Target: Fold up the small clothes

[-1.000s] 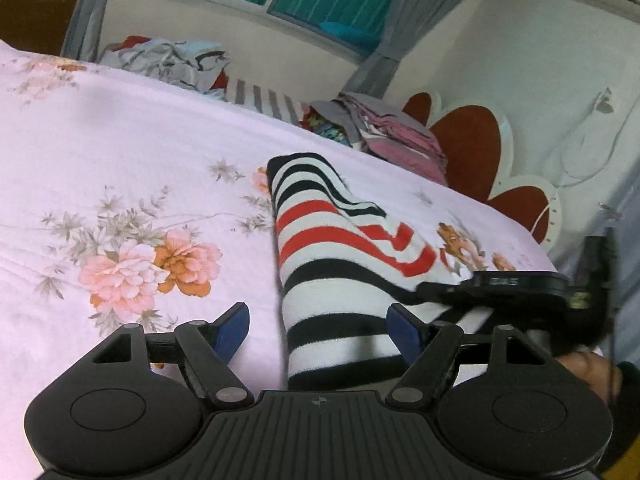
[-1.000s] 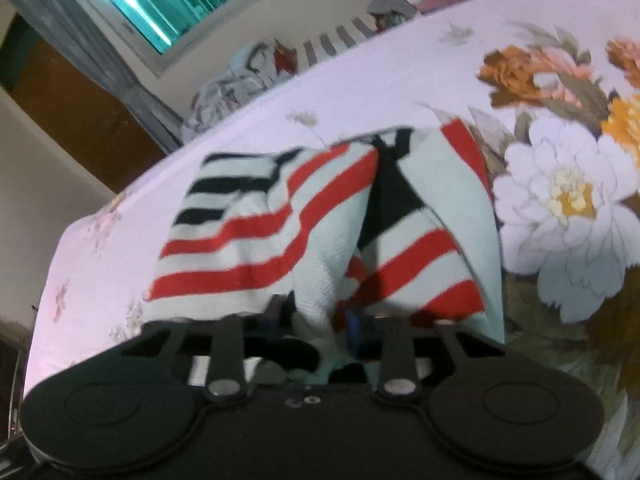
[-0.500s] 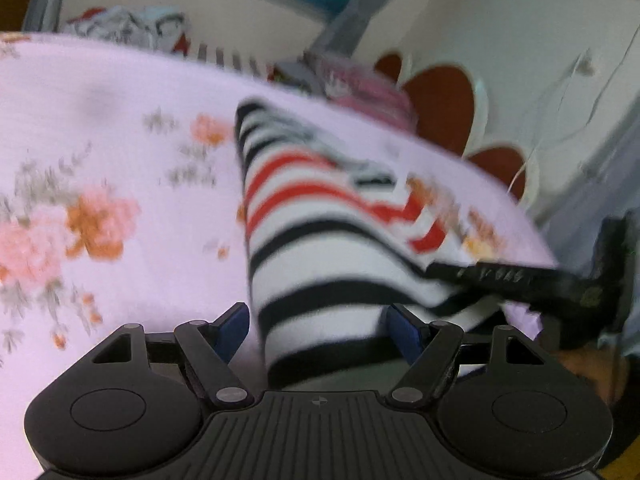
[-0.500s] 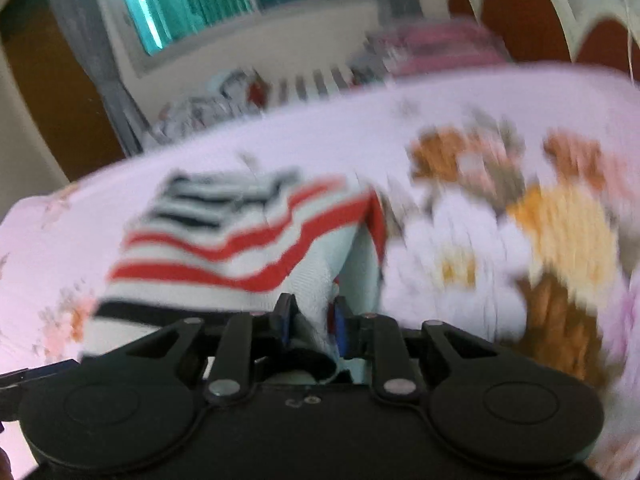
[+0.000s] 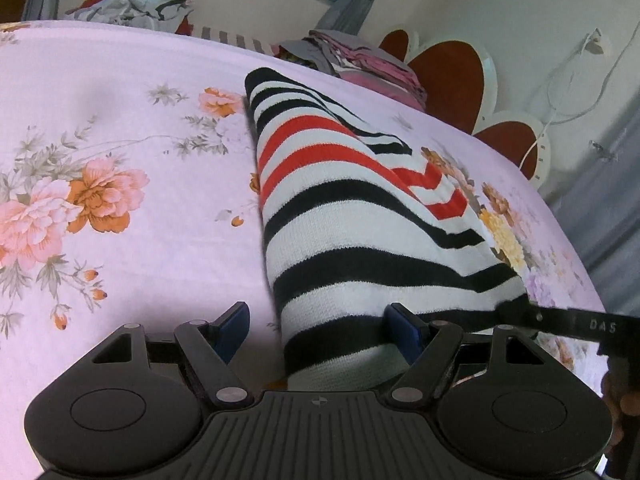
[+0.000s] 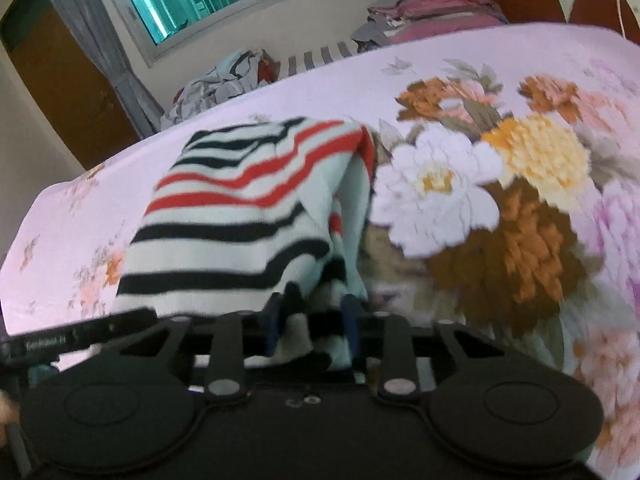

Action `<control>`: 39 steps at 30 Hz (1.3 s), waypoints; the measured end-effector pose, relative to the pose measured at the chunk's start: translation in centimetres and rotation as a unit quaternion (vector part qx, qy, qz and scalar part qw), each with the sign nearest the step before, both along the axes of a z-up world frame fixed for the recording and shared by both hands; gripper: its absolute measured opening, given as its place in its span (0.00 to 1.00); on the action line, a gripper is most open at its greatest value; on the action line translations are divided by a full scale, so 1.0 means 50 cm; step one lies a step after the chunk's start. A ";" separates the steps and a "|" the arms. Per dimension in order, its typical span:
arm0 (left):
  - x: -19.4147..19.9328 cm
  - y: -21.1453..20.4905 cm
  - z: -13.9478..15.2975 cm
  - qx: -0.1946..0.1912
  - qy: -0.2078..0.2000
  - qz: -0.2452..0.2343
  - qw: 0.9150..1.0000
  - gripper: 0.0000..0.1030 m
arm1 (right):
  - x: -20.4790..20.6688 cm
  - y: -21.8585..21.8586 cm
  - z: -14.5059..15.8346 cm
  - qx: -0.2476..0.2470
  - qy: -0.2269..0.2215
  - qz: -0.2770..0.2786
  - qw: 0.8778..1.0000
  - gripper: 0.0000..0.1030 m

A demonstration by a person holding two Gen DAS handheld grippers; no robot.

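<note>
Striped sweater lies folded on the floral bed. Left gripper fingers spread wide, straddling the sweater's near edge, gripping nothing. Right gripper fingers pinch the sweater's near corner.

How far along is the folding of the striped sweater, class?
Done: the striped sweater lies on the flowered bedsheet with one side already folded over. In hand: the right tongs are shut on its near edge, while the left tongs are open around it. Left: finishing the fold and letting go.
</note>
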State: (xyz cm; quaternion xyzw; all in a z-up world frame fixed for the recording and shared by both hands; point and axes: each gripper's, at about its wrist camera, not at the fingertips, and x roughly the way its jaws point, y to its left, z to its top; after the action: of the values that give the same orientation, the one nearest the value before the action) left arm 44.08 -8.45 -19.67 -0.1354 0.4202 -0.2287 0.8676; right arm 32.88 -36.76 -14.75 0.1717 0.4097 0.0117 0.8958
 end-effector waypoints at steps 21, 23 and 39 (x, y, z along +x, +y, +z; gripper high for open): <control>0.084 -0.012 0.090 -0.010 -0.036 0.039 0.999 0.72 | 0.121 -0.054 0.042 0.048 -0.026 -0.044 0.998 0.48; 0.107 -0.020 0.086 -0.011 -0.032 0.048 0.998 0.72 | 0.166 -0.069 0.027 0.069 -0.017 -0.065 0.995 0.48; 0.158 -0.044 -0.003 -0.019 0.003 0.065 0.998 0.72 | 0.290 -0.039 -0.044 -0.058 -0.017 -0.032 0.998 0.11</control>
State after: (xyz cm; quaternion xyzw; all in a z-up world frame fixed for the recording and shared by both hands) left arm 51.96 -10.66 -19.80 -0.1793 0.4084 -0.1788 0.8770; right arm 47.39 -38.70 -16.94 0.1322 0.3882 -0.0383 0.9112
